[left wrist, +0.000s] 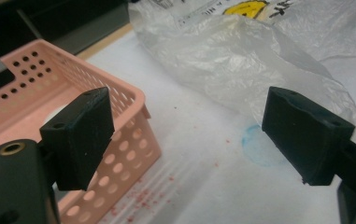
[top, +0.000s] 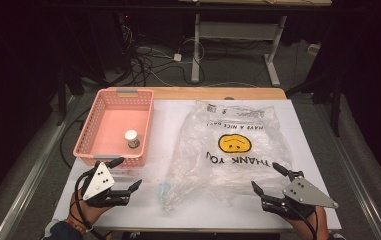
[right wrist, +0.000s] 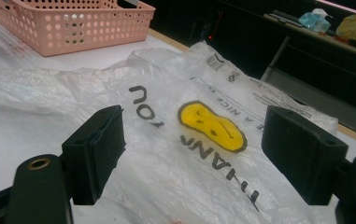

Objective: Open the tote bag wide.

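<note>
Place: a lab or test room, set up for recording handling work.
Table: a white-topped table with a wooden far edge stands at the middle, lit brightly while the room around it lies dark.
Floor: grey carpet, with a tangle of loose cables at 11 o'clock beyond the table.
Furniture: a grey metal desk frame on splayed feet at 12 o'clock; in the right gripper view a dark bench at 2 o'clock bears small clutter.
Rails: metal rails run along the floor at 9 o'clock beside the table.
</note>
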Available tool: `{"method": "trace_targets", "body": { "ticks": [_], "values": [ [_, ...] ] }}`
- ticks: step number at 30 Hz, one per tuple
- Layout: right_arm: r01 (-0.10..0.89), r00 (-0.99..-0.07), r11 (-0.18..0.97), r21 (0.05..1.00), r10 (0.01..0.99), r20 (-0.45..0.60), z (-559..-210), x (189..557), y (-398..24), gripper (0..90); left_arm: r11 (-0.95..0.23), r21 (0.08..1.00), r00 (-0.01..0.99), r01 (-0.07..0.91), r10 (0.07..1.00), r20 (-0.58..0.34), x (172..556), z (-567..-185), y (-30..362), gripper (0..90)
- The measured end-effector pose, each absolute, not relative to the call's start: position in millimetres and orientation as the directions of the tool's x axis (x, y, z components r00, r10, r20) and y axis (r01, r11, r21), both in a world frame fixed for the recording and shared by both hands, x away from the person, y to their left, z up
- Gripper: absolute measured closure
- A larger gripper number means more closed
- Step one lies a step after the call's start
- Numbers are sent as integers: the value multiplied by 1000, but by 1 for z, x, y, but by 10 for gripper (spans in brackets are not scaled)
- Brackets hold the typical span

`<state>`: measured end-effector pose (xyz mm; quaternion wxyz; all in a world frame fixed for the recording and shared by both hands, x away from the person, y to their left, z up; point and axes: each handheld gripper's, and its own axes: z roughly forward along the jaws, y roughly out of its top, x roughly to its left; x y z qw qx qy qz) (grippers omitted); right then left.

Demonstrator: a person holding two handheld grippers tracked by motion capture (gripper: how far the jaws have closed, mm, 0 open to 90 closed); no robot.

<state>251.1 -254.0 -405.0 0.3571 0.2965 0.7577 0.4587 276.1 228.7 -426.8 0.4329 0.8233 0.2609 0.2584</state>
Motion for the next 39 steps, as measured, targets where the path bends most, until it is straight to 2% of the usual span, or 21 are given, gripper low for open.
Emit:
{"method": "trace_targets", "body": {
  "ticks": [14, 17, 21, 22, 23, 24, 26, 27, 29, 30, 31, 32, 34, 37, 39],
  "values": [
    [152, -549, 413, 898, 791, -271, -407, 259, -261, 233, -492, 843, 756, 214, 630, 176, 276, -430, 225, 168],
    [171, -543, 408, 897, 798, -259, -407, 262, -265, 248, -499, 837, 761, 224, 626, 169, 275, -431, 222, 168],
    [186, -499, 416, 890, 820, -279, -404, 274, -282, 313, -518, 821, 793, 238, 593, 144, 276, -432, 212, 178],
    [213, -446, 432, 876, 841, -306, -403, 289, -295, 354, -520, 821, 804, 237, 580, 135, 276, -433, 208, 192],
    [213, -446, 432, 876, 841, -306, -403, 289, -295, 354, -522, 820, 814, 234, 566, 128, 276, -433, 203, 192],
    [291, -390, 411, 864, 876, -286, -404, 309, -309, 378, -535, 815, 837, 222, 533, 121, 276, -434, 192, 193],
    [323, -376, 381, 866, 892, -252, -405, 318, -316, 402, -535, 816, 846, 218, 521, 115, 276, -435, 186, 193],
    [380, -350, 363, 851, 908, -231, -411, 338, -327, 436, -541, 813, 855, 216, 507, 110, 277, -436, 179, 193],
    [411, -338, 362, 837, 913, -228, -415, 347, -329, 438, -552, 806, 873, 214, 478, 96, 279, -439, 166, 193],
    [483, -339, 350, 803, 920, -197, -426, 366, -333, 445, -566, 796, 878, 215, 469, 97, 282, -441, 159, 193],
    [483, -339, 350, 803, 920, -197, -426, 366, -333, 445, -583, 785, 885, 209, 455, 103, 284, -443, 152, 193],
    [545, -330, 330, 770, 929, -165, -437, 382, -336, 457, -593, 780, 894, 203, 438, 100, 287, -445, 146, 200],
    [581, -310, 343, 738, 932, -189, -445, 394, -337, 460, -607, 762, 894, 225, 439, 86, 300, -452, 130, 202],
    [620, -297, 295, 727, 946, -131, -454, 407, -344, 491, -622, 743, 891, 247, 447, 78, 309, -458, 121, 221],
    [648, -293, 291, 704, 948, -123, -462, 415, -345, 515, -659, 701, 886, 272, 456, 85, 324, -467, 110, 291]
  ]
}}
